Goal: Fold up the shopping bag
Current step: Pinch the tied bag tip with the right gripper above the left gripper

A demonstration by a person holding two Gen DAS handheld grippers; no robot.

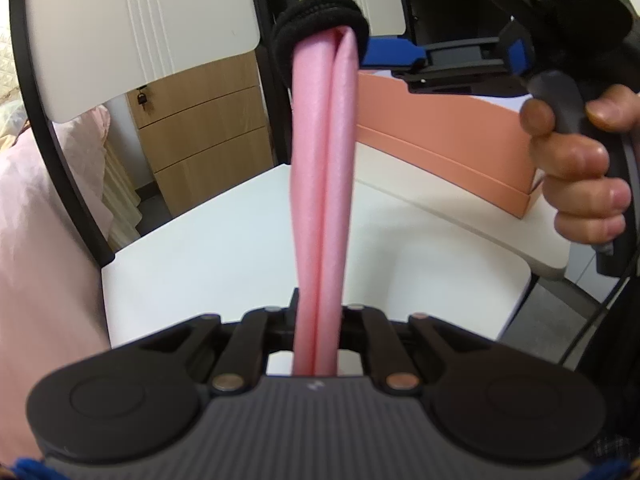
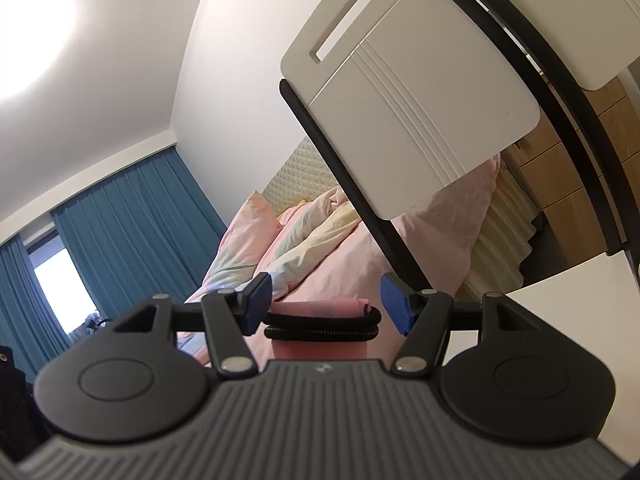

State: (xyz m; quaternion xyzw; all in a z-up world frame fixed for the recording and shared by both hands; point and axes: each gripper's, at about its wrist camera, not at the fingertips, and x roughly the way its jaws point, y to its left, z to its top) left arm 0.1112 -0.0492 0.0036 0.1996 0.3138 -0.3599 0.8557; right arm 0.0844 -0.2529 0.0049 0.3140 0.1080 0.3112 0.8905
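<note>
While it hangs above the white desk (image 1: 224, 248), the pink shopping bag of soft non-woven fabric, rolled into a long strip (image 1: 324, 208), stretches between both tools. A doubled black elastic band (image 2: 322, 326) circles its far end. The left gripper (image 1: 318, 320) is clamped tight on the near end. The right gripper (image 2: 326, 300) stands apart (blue pads either side of the banded end, not pressing). A hand (image 1: 580, 168) holds its handle.

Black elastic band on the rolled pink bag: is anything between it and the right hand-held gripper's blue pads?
Nothing visible. The black elastic band wraps the rolled pink shopping bag, right between the right hand-held gripper's open jaws, with small gaps each side. The left hand-held gripper clamps the bag's other end.
</note>
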